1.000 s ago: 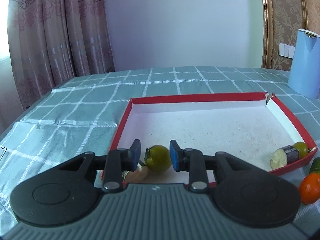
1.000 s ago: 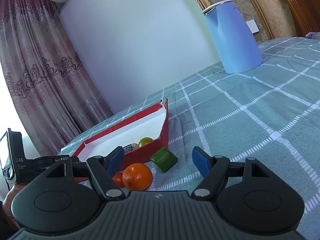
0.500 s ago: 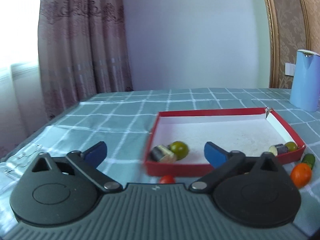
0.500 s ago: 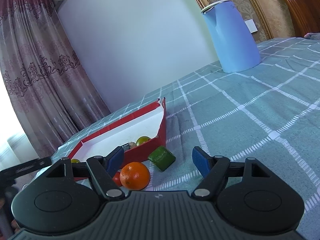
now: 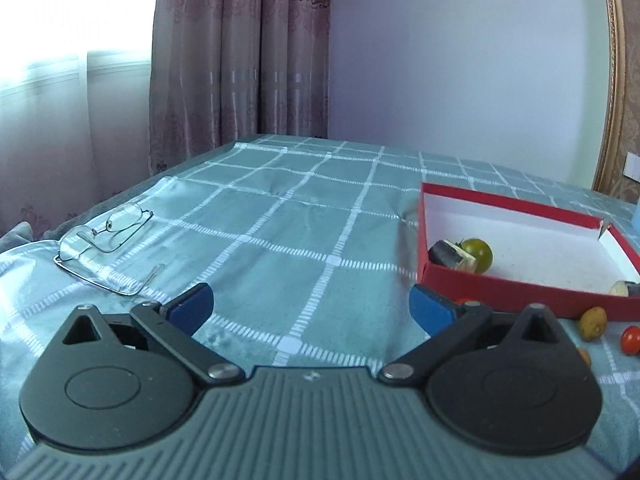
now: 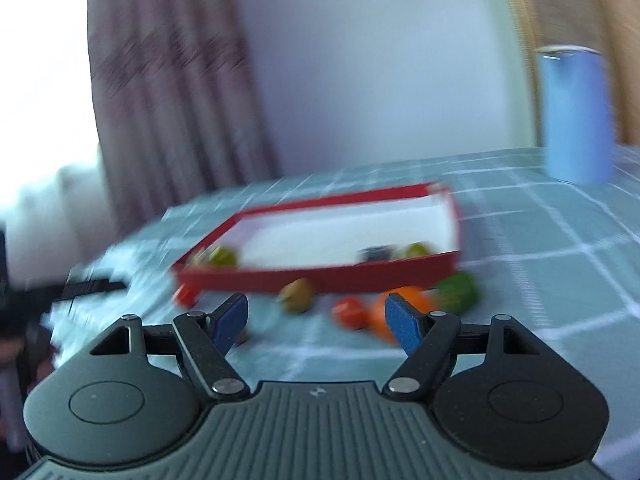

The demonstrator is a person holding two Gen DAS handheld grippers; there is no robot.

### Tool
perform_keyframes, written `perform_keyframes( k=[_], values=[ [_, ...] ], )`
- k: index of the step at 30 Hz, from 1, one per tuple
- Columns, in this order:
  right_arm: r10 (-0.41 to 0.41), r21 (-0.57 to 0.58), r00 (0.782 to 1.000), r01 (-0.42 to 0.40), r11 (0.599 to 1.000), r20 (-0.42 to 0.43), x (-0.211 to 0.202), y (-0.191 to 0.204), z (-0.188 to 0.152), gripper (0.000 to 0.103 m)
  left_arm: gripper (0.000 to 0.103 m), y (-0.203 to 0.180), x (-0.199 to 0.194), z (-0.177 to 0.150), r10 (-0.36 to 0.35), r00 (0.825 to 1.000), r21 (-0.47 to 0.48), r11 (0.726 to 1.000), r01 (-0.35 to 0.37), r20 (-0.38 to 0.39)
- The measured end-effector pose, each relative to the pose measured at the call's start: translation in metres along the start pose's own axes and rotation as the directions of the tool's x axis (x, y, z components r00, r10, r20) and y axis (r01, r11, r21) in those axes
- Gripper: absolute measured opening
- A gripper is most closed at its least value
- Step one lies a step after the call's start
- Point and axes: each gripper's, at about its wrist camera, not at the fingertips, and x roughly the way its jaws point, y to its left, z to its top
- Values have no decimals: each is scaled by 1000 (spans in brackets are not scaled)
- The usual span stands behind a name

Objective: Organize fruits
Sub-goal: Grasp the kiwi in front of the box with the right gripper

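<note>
A red box [image 5: 516,294] with a white floor lies on the checked cloth, right of my left gripper [image 5: 311,307], which is open and empty. Inside the box lie a green tomato [image 5: 478,254], a dark eggplant piece [image 5: 448,255] and another eggplant piece [image 5: 624,288]. A brown fruit [image 5: 593,322] and a red tomato [image 5: 631,340] lie outside its front wall. The right wrist view is blurred. My right gripper [image 6: 316,318] is open and empty in front of the box [image 6: 320,278]. A brown fruit [image 6: 297,300], a red tomato [image 6: 350,312], an orange [image 6: 400,298] and a green piece [image 6: 458,292] lie before it.
A pair of glasses [image 5: 106,240] lies on the cloth at the left. A blue kettle [image 6: 574,114] stands at the back right. Curtains and a wall close the far side. Another small red tomato [image 6: 186,294] lies by the box's left corner.
My left gripper let go of the green tomato in the box, opened wide, then pulled back and swung left. My right gripper swung left toward the fruits outside the box.
</note>
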Motion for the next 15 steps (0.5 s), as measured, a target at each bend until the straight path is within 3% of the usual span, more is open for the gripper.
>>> perform_keyframes(
  k=[8,12,15],
  values=[
    [-4,-128,994,-10,992,-111,47,41,5,75,103,4,9,-3,-49,998,-25,999,48,-51],
    [1,-159,988,-26,987,-155,61,50,7,61,103,7,12,-3,-66,995,-43,997,63,-68],
    [-7,-169,985,-22,985,-171,69,55,6,59,103,8,13,-3,-74,995,-50,996,70,-70]
  ],
)
